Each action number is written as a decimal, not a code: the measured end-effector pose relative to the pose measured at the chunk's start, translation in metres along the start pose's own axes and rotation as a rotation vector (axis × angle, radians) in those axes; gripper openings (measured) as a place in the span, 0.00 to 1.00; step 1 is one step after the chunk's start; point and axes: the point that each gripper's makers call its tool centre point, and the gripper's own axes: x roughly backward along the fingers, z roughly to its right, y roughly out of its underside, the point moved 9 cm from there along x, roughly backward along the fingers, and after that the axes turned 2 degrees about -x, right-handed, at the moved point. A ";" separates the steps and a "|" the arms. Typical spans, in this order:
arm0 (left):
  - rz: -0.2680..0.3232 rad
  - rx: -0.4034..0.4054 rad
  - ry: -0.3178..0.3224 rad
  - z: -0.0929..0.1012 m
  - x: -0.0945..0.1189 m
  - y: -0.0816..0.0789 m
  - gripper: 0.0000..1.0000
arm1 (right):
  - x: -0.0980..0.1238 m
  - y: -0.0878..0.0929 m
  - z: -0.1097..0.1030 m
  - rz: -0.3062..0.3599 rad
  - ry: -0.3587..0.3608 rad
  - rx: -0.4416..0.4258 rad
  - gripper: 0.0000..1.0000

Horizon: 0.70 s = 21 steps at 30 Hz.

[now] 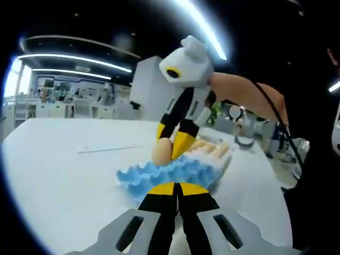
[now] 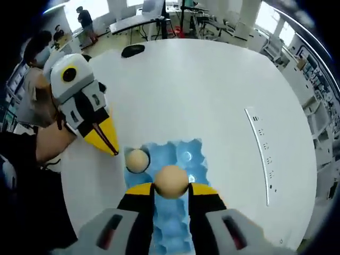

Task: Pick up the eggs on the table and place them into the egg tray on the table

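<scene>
Yellow-tipped jaws of my right gripper (image 2: 170, 187) rise closest in the right gripper view, closed gently on a tan egg (image 2: 171, 181) pinched across its middle, hanging over the blue egg tray (image 2: 175, 223). One more egg (image 2: 137, 160) already sits in a cup at the tray's far left corner. My left gripper (image 2: 114, 150) comes in from the left there, its yellow tips pressed together with nothing between them, just beside that seated egg.

From the left gripper view, my left gripper's (image 1: 174, 187) own jaws meet at the near edge of the tray (image 1: 159, 175), and the right gripper (image 1: 177, 146) reaches down from above with the egg (image 1: 162, 151) in its grasp.

I judge the egg light but brittle, its shell smooth, matte and rounded, so it could slip or crack under a hard squeeze; holding it at the widest girth with modest pressure seems right. The tray looks like thin moulded plastic, scalloped into peaks and cups, light enough to skid on the slick white table (image 2: 212, 90). A white strip (image 2: 260, 154) lies well apart on the tabletop
</scene>
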 end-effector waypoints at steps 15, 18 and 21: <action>-0.097 -0.011 -0.058 0.004 -0.007 0.006 0.00 | -0.015 -0.001 -0.013 -0.050 -0.021 0.040 0.26; -0.098 -0.011 -0.057 0.004 -0.007 0.006 0.00 | -0.020 -0.001 -0.014 -0.064 -0.028 0.048 0.26; -0.096 -0.008 -0.060 0.005 -0.007 0.006 0.00 | -0.019 0.001 -0.014 -0.081 -0.032 0.057 0.26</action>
